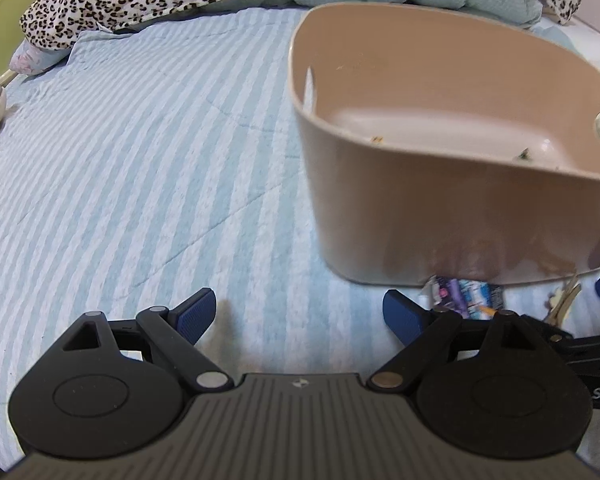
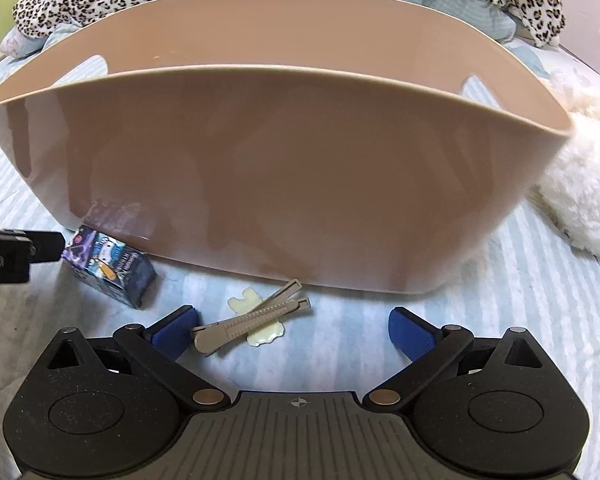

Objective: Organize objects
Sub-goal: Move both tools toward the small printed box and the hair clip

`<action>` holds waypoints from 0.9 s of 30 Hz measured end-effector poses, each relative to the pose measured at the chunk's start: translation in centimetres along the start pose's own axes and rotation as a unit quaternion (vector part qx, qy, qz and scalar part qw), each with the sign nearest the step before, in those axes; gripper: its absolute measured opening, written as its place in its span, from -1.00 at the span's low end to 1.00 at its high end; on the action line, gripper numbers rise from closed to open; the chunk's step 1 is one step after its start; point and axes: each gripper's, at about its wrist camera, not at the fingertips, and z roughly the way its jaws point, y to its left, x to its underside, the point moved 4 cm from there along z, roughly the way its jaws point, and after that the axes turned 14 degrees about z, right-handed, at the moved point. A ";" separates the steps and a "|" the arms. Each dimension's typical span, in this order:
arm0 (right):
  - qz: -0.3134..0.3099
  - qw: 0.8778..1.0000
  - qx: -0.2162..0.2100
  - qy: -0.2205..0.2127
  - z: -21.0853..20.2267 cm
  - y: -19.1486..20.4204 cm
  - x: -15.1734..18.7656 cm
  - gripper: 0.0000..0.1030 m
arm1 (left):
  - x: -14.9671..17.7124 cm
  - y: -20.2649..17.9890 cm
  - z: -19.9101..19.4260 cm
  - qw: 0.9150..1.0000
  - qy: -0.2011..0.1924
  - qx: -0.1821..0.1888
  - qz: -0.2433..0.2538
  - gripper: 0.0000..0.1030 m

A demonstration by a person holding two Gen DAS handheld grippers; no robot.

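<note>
— So, which piece is to be taken first, and how is it best done?

— Probably the beige hair clip (image 2: 252, 322), judged from where the right gripper (image 2: 292, 330) sits. The clip lies flat on the striped bedspread (image 2: 340, 360), crossed over a small pale-yellow shaped piece (image 2: 265, 334), just in front of the pink plastic bin (image 2: 260, 184). The jaws of the right gripper are spread wide with nothing between them, and the clip's near end lies just beside the left blue pad (image 2: 174, 330). The claw should be shifted a little so the clip is centred, lowered onto the soft cover, and closed across the clip's narrow body, so that the yellow piece is not dragged along. A lift over the bin's rim would then be needed.

— And the left gripper (image 1: 300, 314)?

— Its jaws are likewise held apart and empty, over bare bedspread, with the bin to its right. The bin's floor is seen nearly bare, only a few crumbs.

— Can any writing be read?

— Print is carried on the small purple-blue carton (image 2: 108, 266) touching the bin's lower left corner, but it is too small and blurred to be read. Partial white letters show on the other gripper's body at the left edge; no whole word can be made out.
</note>
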 end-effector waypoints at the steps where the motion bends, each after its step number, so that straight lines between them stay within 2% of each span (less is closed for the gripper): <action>1: 0.003 1.000 0.001 0.000 -0.1 -0.3 0.1 0.98 | -0.1 -0.2 -0.3 1.000 -0.003 0.004 -0.001 0.76; 8: 0.020 1.000 0.005 0.001 -0.7 -2.1 0.6 0.98 | -0.9 -1.5 -2.0 0.998 -0.020 0.057 -0.002 0.76; 12: 0.025 1.000 0.001 0.001 -1.1 -2.7 0.8 0.98 | -1.1 -3.1 -1.6 0.995 -0.015 0.094 0.002 0.76; 18: 0.024 1.000 -0.010 -0.004 -1.4 -3.4 1.2 0.98 | -0.7 -5.2 0.7 0.994 0.002 0.113 0.014 0.79; 23: 0.022 1.000 -0.017 -0.008 -1.4 -3.7 1.6 0.97 | -0.7 -5.7 1.3 0.992 -0.005 0.127 0.010 0.77; 27: 0.023 1.000 -0.020 -0.009 -1.6 -3.6 1.8 0.88 | -0.9 -6.0 0.9 0.989 -0.013 0.150 0.007 0.77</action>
